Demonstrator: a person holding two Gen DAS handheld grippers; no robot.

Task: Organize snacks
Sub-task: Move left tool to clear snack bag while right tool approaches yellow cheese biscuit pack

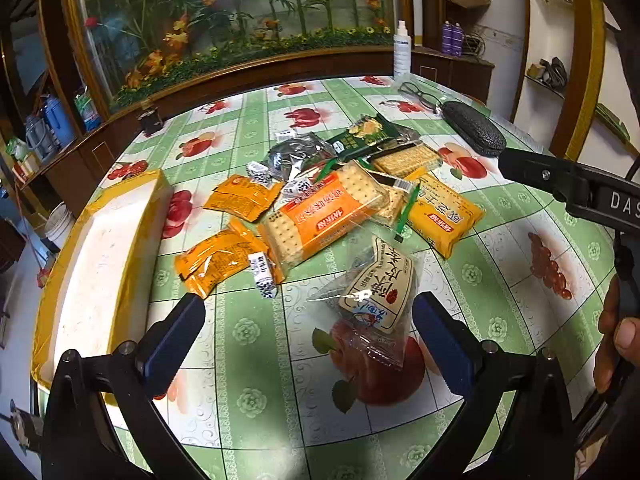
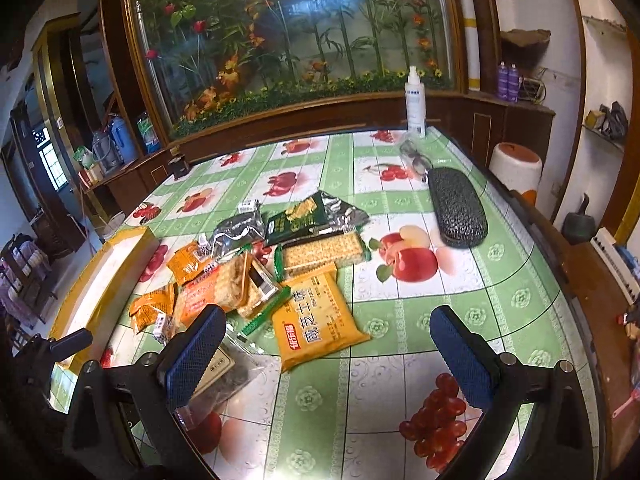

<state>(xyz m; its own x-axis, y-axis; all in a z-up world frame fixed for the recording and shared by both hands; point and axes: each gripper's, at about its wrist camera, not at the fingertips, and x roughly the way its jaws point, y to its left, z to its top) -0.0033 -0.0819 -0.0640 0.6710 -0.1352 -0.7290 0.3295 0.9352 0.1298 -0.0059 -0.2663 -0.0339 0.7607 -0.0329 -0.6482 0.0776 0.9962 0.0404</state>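
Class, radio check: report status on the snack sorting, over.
Left gripper open over clear packet. Right gripper open, empty. Snacks piled, box empty. Glasses case off to side, nothing blocking.

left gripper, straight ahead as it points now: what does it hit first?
Probably the clear snack bag, lying between the open left gripper fingers, nearest it. The cracker pile sits beyond. Depth is uncertain; it may pass above the bag.

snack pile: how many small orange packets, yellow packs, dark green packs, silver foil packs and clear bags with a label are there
small orange packets: 2
yellow pack: 1
dark green pack: 1
silver foil pack: 1
clear bag with a label: 1
total: 6
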